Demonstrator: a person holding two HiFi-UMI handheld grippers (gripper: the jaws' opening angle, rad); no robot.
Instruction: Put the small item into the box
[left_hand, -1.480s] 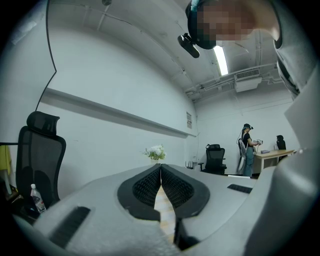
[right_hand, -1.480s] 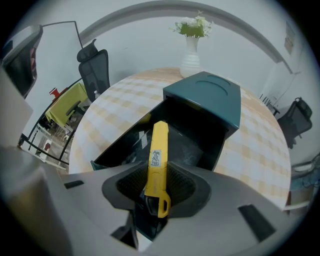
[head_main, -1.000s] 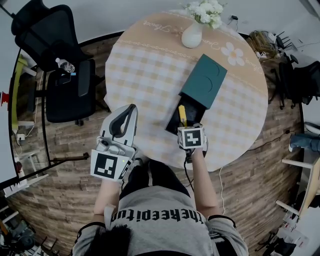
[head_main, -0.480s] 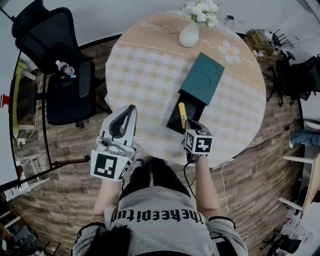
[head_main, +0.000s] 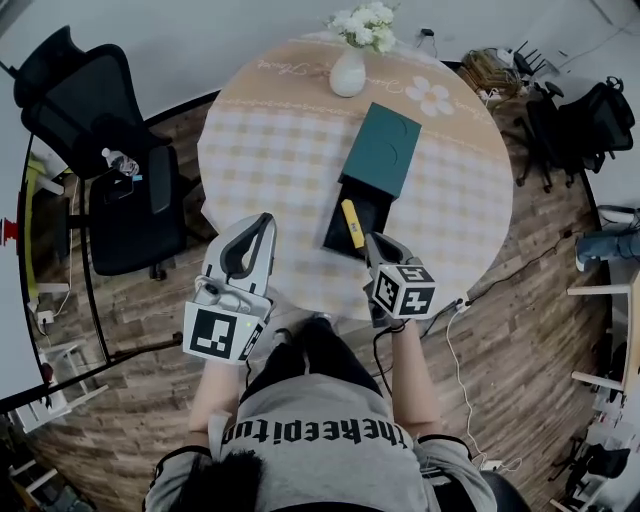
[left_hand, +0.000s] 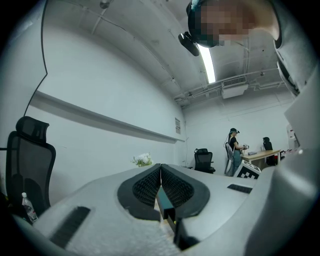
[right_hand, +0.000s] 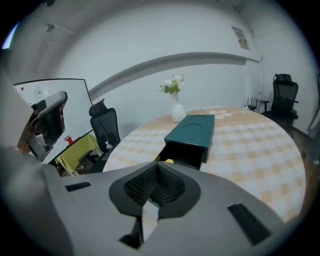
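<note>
The drawer (head_main: 372, 208) is standing pulled out of the green box (head_main: 383, 148) on the table (head_main: 270, 140), and the yellow item (head_main: 352, 222) is lying flat in it. A second ago the right gripper (head_main: 374, 240) was hanging over the drawer at the item. Now it is sitting back near the table edge, jaws pressed together on nothing. The left gripper (head_main: 268, 216) is hovering beside the table, likewise closed and empty. The item is lying roughly lengthwise along the drawer, one end pointing toward the box, the other toward the person.
</note>
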